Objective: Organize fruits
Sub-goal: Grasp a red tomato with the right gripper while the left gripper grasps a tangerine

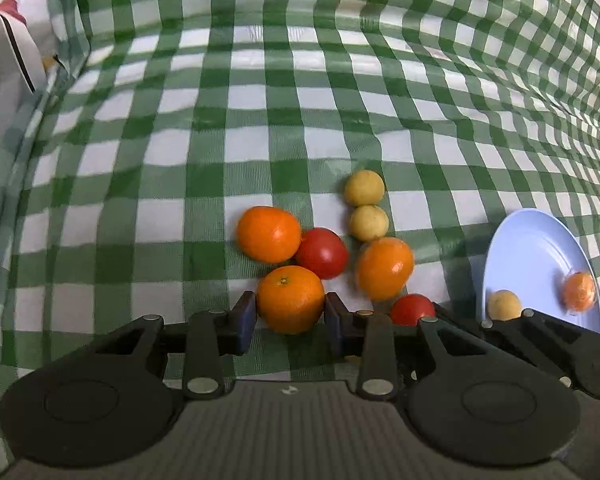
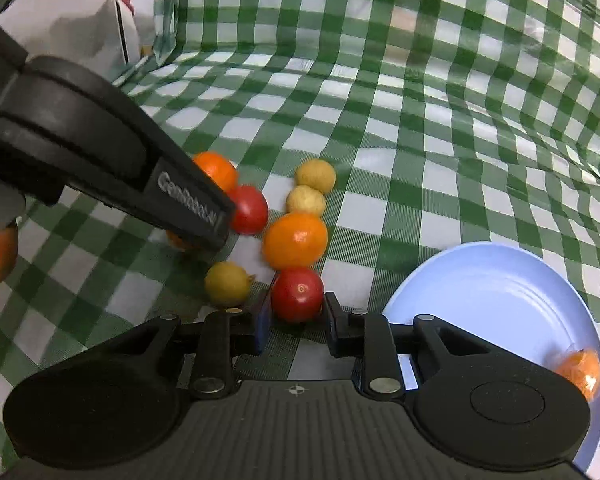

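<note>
Fruit cluster sits mid-cloth on the green-checked tablecloth (image 1: 204, 152): two small round yellow fruits (image 1: 364, 187) at the back (one behind the other), round orange citrus (image 1: 384, 268) before them; pale blue plate (image 2: 496, 284) lies right.

Orange mandarins (image 1: 290, 299), red tomatoes (image 2: 297, 294) and yellow lemons (image 1: 364, 187) lie on green-and-white checked cloth (image 1: 260, 92) (plate (image 2: 492, 280) pale blue).
</note>
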The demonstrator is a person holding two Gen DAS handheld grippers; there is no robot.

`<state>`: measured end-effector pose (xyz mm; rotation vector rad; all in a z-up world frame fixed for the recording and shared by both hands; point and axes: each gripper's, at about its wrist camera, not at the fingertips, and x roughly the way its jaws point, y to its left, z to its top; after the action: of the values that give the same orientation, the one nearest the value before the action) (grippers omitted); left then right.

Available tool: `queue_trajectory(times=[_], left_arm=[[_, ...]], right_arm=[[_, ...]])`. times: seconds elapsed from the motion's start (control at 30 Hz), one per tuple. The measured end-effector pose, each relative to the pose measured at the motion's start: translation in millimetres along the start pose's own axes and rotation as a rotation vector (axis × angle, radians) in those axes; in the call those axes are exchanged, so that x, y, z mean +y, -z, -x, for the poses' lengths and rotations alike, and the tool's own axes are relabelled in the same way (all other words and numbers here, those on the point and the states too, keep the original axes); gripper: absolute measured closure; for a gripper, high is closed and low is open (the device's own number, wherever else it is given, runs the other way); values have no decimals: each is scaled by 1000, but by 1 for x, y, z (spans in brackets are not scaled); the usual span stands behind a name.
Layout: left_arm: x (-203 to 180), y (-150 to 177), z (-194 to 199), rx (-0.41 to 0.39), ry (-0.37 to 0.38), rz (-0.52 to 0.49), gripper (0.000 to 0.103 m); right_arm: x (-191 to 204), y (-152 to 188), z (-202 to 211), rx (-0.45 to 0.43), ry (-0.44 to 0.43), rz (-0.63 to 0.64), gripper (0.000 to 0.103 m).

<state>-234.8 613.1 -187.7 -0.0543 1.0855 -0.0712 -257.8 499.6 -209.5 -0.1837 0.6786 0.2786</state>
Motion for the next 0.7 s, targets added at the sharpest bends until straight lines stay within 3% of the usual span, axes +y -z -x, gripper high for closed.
queue_trajectory(times=[0.27,0.7], left_arm=[[3,1,13,-44,-1,-1,63],[-22,5,38,-111,-10,-30,63]], right_arm=[[-8,-5,17,-54,4,-45,74],[-22,-7,49,-129,43,-91,74]])
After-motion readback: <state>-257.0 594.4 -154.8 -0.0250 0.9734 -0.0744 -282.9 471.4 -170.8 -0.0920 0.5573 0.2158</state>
